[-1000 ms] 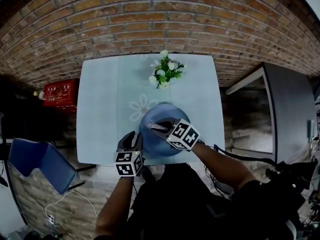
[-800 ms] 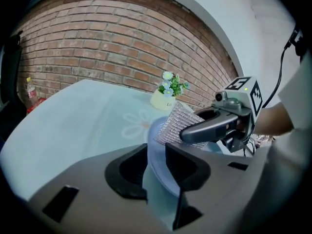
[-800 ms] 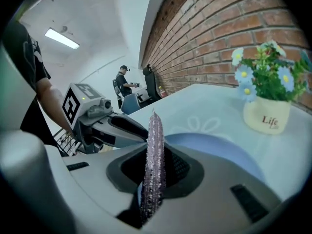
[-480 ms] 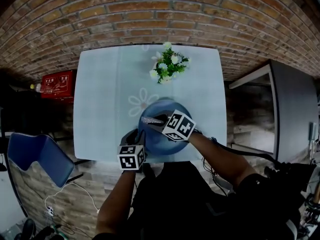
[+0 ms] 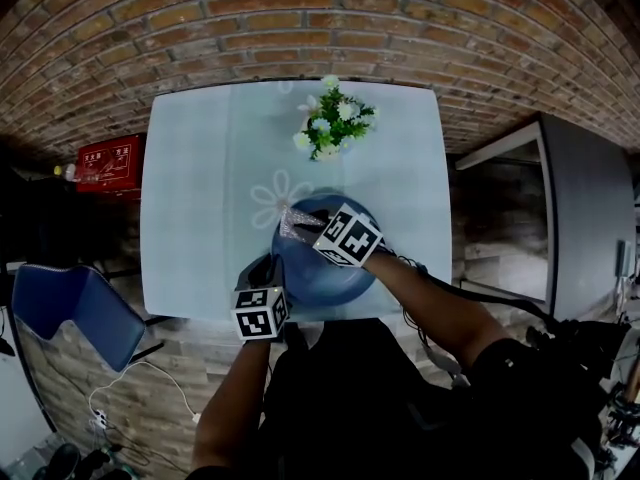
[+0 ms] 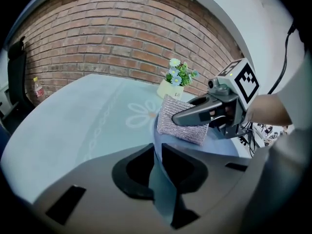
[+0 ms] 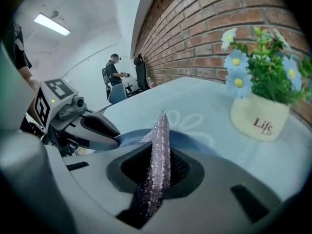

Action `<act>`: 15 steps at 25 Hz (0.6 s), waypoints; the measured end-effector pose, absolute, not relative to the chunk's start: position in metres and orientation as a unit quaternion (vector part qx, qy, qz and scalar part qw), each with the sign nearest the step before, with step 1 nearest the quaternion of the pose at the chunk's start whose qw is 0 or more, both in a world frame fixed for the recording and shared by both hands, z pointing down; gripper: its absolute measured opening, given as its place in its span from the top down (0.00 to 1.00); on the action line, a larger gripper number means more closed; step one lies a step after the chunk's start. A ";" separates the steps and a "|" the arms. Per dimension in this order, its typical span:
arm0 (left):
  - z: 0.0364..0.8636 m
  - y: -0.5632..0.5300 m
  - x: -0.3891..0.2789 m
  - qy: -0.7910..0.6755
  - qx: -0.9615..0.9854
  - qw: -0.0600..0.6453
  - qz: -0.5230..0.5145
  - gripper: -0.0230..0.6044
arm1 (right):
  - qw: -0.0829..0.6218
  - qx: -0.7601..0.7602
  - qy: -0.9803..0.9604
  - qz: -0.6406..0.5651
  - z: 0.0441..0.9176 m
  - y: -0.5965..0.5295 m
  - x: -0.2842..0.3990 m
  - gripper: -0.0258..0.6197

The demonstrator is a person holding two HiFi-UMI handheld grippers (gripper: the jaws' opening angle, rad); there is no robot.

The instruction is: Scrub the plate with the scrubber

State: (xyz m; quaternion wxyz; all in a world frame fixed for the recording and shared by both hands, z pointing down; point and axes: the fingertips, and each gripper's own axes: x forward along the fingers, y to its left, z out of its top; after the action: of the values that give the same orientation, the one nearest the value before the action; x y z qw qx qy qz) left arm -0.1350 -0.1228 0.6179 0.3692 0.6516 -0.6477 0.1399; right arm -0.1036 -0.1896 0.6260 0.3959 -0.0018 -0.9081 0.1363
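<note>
Well, stage: the scrubbing looks under way, since both tools are engaged and the scrubber (image 6: 183,122) appears to lie against the plate (image 5: 312,273).
Plate: blue, on the near middle of the table (image 5: 200,188), just near of the daisy print (image 5: 268,196).
Left gripper (image 5: 268,271): jaws pressed onto the plate's near-left rim, which stands edge-on between them in the left gripper view (a steadying hold, I judge).
Right gripper (image 6: 191,115): jaws clamped on the silvery, glittering scrubber, a flat pad seen edge-on in the right gripper view. Its free end reaches the plate's far-left part.
Done: pad in the tool, plate steadied, contact made at the far-left side, as far as I can judge.
Left: the near and right parts of the plate's face presumably need passes. No dirt, foam or water shows, so how much is clean cannot be told.
Writing: "Life" in dark red on the cream flower pot (image 7: 257,122), which stands at the table's far side, right of the daisy print.
Other labels: the red box (image 5: 108,160) left of the table bears pale characters too small to read.
</note>
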 end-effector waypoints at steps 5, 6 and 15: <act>0.618 -0.123 -0.132 -0.646 0.654 0.359 0.160 0.87 | 0.417 0.009 -0.903 0.104 0.630 -0.192 -0.103 0.86; 0.618 -0.123 -0.133 -0.647 0.653 0.358 0.162 0.87 | 0.419 0.015 -0.902 0.105 0.631 -0.194 -0.103 0.86; 0.617 -0.122 -0.132 -0.646 0.654 0.360 0.163 0.87 | 0.407 0.125 -0.891 0.159 0.634 -0.224 -0.083 0.85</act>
State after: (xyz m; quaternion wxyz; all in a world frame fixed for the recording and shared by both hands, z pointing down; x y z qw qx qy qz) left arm -0.1318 -0.1216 0.6168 0.3597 0.6535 -0.6457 0.1630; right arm -0.0826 -0.2245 0.6342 0.4072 0.1253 -0.8906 0.1590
